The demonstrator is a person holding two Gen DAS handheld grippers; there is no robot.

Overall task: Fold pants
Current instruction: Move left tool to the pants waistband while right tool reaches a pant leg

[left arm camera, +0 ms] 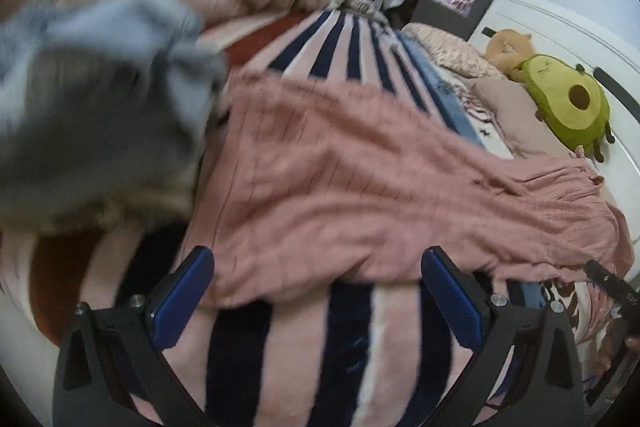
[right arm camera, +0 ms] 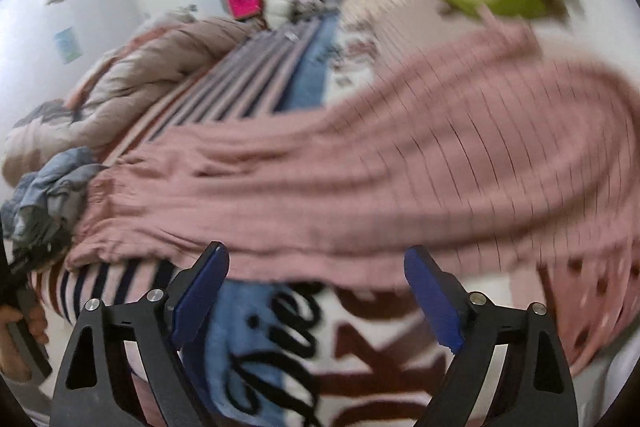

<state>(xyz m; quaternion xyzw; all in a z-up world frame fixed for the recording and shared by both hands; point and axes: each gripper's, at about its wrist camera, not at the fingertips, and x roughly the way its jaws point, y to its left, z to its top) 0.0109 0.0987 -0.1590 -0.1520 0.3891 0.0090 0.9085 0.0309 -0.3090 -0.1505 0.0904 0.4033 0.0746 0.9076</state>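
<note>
Pink pants with thin dark lines [left arm camera: 360,179] lie spread across the bed, also in the right wrist view [right arm camera: 380,167]. My left gripper [left arm camera: 318,291] is open and empty, its blue fingers [left arm camera: 182,299] just short of the pants' near edge. My right gripper [right arm camera: 316,295] is open and empty, its blue pads [right arm camera: 434,303] at the pants' near edge, over a printed blanket. Both views are blurred.
A striped pink and navy blanket [left arm camera: 340,47] covers the bed. A grey and blue clothes pile [left arm camera: 100,75] lies left, also in the right wrist view [right arm camera: 48,195]. An avocado plush [left arm camera: 568,103] and pillows sit by the headboard. A rumpled beige duvet [right arm camera: 152,67] lies at the far side.
</note>
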